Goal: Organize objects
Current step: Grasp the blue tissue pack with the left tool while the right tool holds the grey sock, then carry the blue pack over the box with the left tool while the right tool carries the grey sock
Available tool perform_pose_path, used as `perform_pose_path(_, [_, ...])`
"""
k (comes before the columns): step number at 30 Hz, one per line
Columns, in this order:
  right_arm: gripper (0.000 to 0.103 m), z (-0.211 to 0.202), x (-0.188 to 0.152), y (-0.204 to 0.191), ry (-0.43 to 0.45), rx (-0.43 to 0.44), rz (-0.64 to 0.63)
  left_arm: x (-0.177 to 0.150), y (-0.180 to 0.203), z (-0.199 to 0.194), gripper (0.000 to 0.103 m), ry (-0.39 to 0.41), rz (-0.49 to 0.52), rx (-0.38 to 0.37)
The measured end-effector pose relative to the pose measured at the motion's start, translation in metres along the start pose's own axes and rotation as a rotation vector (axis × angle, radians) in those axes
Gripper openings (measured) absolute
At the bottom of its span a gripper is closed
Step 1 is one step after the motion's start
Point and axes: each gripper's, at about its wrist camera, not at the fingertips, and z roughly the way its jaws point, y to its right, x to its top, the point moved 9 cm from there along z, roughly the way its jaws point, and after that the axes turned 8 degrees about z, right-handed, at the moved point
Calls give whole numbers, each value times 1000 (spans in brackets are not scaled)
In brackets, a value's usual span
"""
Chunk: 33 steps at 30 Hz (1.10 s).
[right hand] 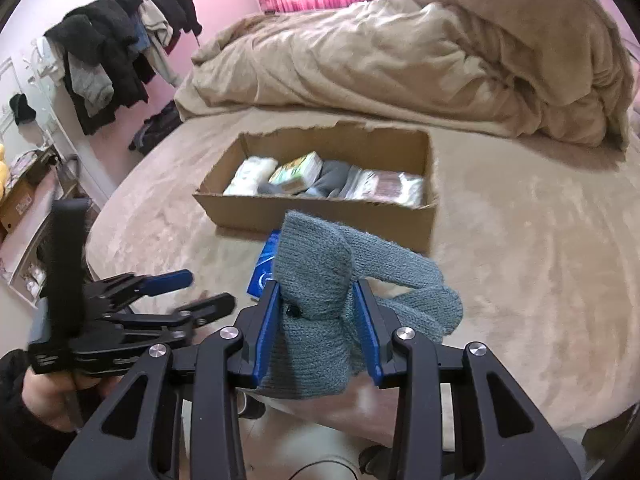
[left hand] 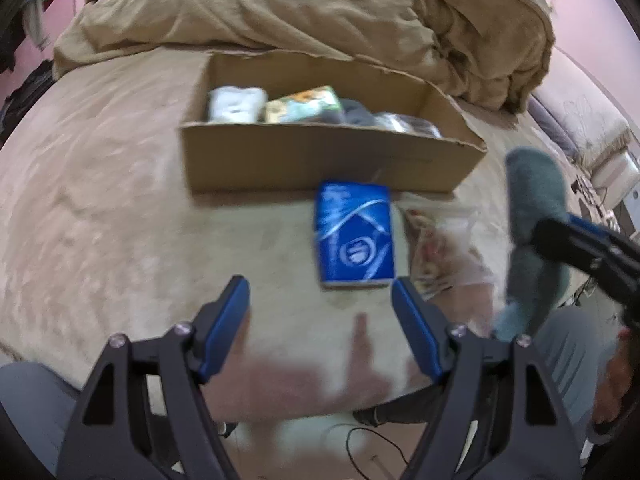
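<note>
Gripping: your right gripper [right hand: 316, 312] jaws pinch the grey knit sock [right hand: 320, 280], above the bed [right hand: 520, 240].
Left gripper [left hand: 320, 300]: your jaws spread, empty.
Blue packet [left hand: 354, 232]: on bed, before cardboard box [left hand: 320, 156].

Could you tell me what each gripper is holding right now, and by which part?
The right gripper clamps a grey-green knitted sock around its bunched middle. The left gripper is open and empty.

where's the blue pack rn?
The blue pack lies flat on the bed, just in front of the cardboard box, ahead of the open left gripper; in the right wrist view the grey sock mostly hides it.
</note>
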Motion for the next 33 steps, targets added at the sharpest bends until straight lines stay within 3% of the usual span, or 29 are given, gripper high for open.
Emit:
perform_pose_path(14, [39, -8, 5, 72, 40, -51, 106, 24, 16, 65, 73, -49, 94, 75])
perform_pose_path(18, [39, -7, 5, 80, 41, -52, 119, 25, 11, 62, 55, -37, 96, 104])
perform_pose_path(24, [39, -16, 4, 74, 52, -49, 111, 22, 0, 38, 50, -13, 77, 106])
perform_pose_path(33, [40, -46, 3, 35, 71, -37, 48, 14, -3, -49, 50, 87, 55, 86])
